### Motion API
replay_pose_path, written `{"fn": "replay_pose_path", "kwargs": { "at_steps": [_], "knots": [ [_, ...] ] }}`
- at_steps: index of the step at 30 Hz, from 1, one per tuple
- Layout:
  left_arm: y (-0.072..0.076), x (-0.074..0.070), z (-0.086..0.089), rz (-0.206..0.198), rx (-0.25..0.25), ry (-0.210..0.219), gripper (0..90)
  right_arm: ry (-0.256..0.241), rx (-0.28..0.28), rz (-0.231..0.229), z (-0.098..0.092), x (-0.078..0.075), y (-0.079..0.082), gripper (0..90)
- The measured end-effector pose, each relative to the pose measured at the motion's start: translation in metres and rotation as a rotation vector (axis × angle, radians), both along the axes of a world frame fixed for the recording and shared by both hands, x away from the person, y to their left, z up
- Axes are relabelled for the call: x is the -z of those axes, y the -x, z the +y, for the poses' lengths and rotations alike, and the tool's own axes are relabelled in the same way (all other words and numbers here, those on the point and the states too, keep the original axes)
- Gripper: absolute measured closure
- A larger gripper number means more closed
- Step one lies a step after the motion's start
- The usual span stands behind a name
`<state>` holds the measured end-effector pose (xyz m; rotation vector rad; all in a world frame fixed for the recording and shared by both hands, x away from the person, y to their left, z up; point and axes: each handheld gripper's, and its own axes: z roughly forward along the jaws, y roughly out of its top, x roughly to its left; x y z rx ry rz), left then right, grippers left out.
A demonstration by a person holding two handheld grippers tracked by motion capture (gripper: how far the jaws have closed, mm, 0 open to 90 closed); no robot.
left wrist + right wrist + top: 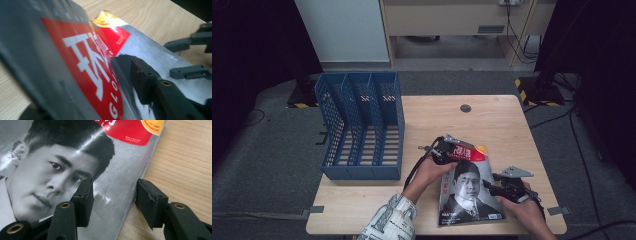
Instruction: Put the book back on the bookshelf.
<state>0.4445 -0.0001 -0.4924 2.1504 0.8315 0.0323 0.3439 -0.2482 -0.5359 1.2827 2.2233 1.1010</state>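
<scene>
I have the magazine (467, 187) lying on the counter (492, 125) at its near right part, cover up, with a black-and-white portrait and a red title band. My left gripper (447, 151) sits at the magazine's top left corner, and in the left gripper view its jaws are clamped on that corner, the cover (82, 65) bent up close against the camera. My right gripper (493, 186) lies at the magazine's right edge with its jaws spread; in the right gripper view one jaw hangs over the cover (50, 170), the other over bare wood just beside the edge. A blue file rack (362, 125) stands at the counter's left side, well apart.
</scene>
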Motion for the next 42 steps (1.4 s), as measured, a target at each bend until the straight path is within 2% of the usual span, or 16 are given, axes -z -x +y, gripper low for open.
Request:
{"fn": "replay_pose_path", "kwargs": {
  "at_steps": [7,15,20,23,25,27,29,31,38,42],
  "knots": [
    [-0.001,0.000,0.005,0.037,-0.012,0.039,72.1,0.018,-0.012,-0.007,0.001,-0.001,0.000,47.5],
    [0.004,-0.008,0.002,0.028,-0.016,0.039,78.5,0.023,-0.013,-0.011,0.001,-0.001,-0.001,46.3],
    [0.004,-0.010,0.002,0.024,-0.021,0.050,81.4,0.006,-0.018,0.016,-0.002,-0.003,-0.003,40.2],
    [0.004,-0.010,0.002,0.025,-0.021,0.052,82.0,-0.025,0.013,-0.004,-0.011,-0.010,-0.005,39.5],
    [0.004,-0.011,0.002,0.027,-0.023,0.057,82.5,-0.045,0.073,-0.017,-0.027,-0.015,-0.006,38.7],
    [0.005,-0.013,0.001,0.030,-0.024,0.068,82.7,-0.044,0.093,-0.017,-0.031,-0.015,-0.006,38.7],
    [0.005,-0.016,-0.001,0.026,-0.017,0.062,82.9,-0.008,0.153,0.001,-0.040,-0.012,-0.009,38.3],
    [0.006,-0.019,-0.003,0.020,-0.014,0.062,83.2,0.006,0.167,0.009,-0.041,-0.009,-0.010,38.0],
    [0.006,-0.025,-0.004,0.015,-0.009,0.072,84.2,0.033,0.164,0.036,-0.037,-0.003,-0.012,35.9],
    [0.007,-0.032,-0.005,0.008,0.001,0.081,84.9,0.043,0.162,0.019,-0.036,-0.001,-0.013,35.9]
  ]
}}
